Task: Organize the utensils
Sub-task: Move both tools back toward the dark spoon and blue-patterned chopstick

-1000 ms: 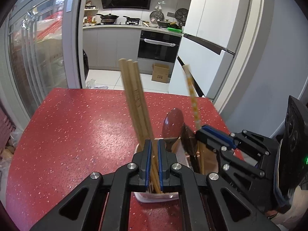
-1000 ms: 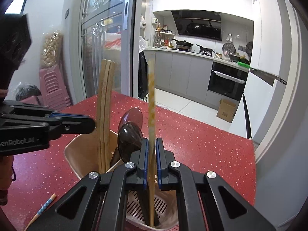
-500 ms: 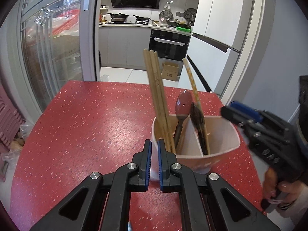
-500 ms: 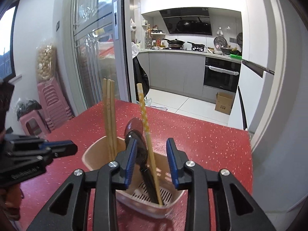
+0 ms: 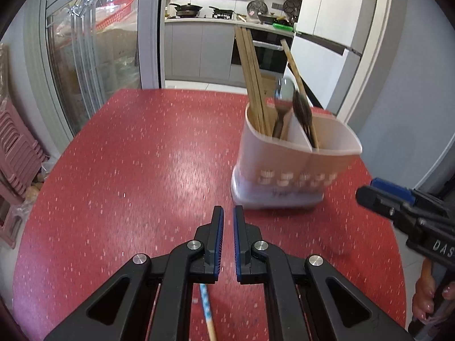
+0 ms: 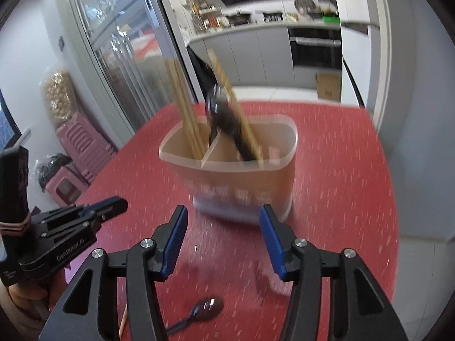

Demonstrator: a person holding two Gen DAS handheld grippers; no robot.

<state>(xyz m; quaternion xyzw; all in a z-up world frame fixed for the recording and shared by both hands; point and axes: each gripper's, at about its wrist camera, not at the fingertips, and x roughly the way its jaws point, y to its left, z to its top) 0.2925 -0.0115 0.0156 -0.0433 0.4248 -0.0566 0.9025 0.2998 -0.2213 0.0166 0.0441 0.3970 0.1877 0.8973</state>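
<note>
On the left, the left gripper [image 5: 228,221] hovers low over the table with its blue-padded jaws together and nothing between them. Just beneath it, near the table's front edge, lies a blue-and-white patterned chopstick [image 5: 207,309], partly hidden by the gripper's black frame.

Further along and farther back stands the beige plastic utensil holder [image 5: 295,167], upright on the table and split by a divider. A bundle of plain wooden chopsticks [image 5: 253,85] leans in its left compartment; dark spoons [image 5: 284,99] and one yellow-patterned chopstick [image 5: 295,71] sit by the divider, though I cannot tell which side each falls on.

To the right, the right gripper [image 6: 223,244] is held short of the holder, its jaws opening and empty. Below it, close to the near edge, a dark glossy spoon [image 6: 204,309] lies loose on the table.

Both loose pieces probably still need collecting, and the risk lies there. They lie flat on a hard, smooth top, so a pinch that comes in too shallow could skate them off the near edge. The tall chopsticks lean out of the holder, and a careless pass could knock them or tip the light holder.

The red speckled table [image 5: 148,153] is glossy and rounded at its near corners. Beyond it are glass sliding doors on the left, stacked pink plastic stools [image 6: 76,153] by the wall, and a kitchen with grey cabinets and a built-in black oven [image 5: 270,48] at the far end.
</note>
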